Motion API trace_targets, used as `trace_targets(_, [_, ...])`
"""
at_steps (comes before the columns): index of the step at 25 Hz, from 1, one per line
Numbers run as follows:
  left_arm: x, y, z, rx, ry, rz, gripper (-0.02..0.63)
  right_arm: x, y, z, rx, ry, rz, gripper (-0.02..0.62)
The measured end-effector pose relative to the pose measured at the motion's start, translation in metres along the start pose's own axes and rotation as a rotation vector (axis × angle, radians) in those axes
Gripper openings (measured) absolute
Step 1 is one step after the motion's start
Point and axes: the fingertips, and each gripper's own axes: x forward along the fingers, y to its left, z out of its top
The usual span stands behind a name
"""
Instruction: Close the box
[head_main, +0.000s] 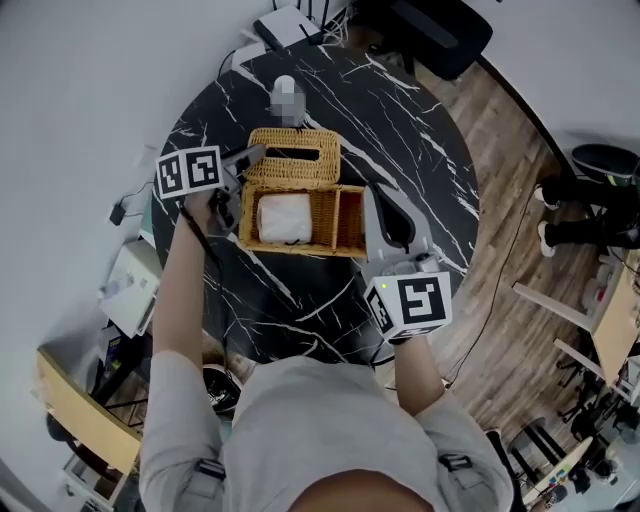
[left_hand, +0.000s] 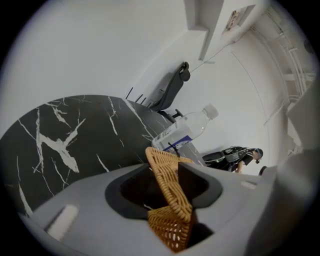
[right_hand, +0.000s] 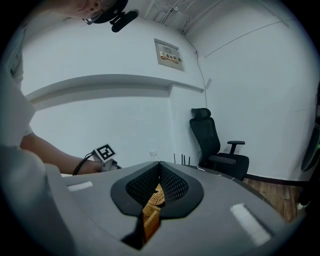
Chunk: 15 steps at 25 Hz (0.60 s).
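Marble table (head_main: 400, 130): left gripper's (head_main: 246, 160) jaws gape around lid (head_main: 292, 157), right gripper's (head_main: 377, 203) pinch box (head_main: 300, 247).

no legible text, wall sign (right_hand: 168, 54) unreadable

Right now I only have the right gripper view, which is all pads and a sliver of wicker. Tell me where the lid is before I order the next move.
Observer: The lid is open, tipped back behind the wicker box.
Operator: Give me the left gripper.
Observer: The left gripper is open. The lid's side edge stands between its jaws, with a gap showing on one side of it.
Operator: Report what's inside the box.
Observer: A white packet lies in the box, and the smaller compartment next to it looks empty.
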Motion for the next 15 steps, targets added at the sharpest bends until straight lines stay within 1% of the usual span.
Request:
trace_targets(2, [-0.001, -0.003, 0.0, 0.004, 0.004, -0.013, 0.228, -0.001, -0.002, 0.0, 0.002, -0.002, -0.005, 0.004])
trace_targets(4, [-0.004, -0.006, 0.004, 0.029, -0.003, -0.014, 0.218, -0.001, -0.004, -0.001, 0.006, -0.006, -0.01, 0.005])
trace_targets(11, [-0.017, -0.018, 0.012, 0.176, 0.006, 0.023, 0.212, -0.002, -0.003, 0.002, 0.002, -0.013, -0.01, 0.005])
trace_targets(15, [-0.027, -0.026, 0.017, 0.238, -0.014, 0.027, 0.205, -0.009, 0.004, 0.008, -0.013, -0.024, -0.016, 0.005])
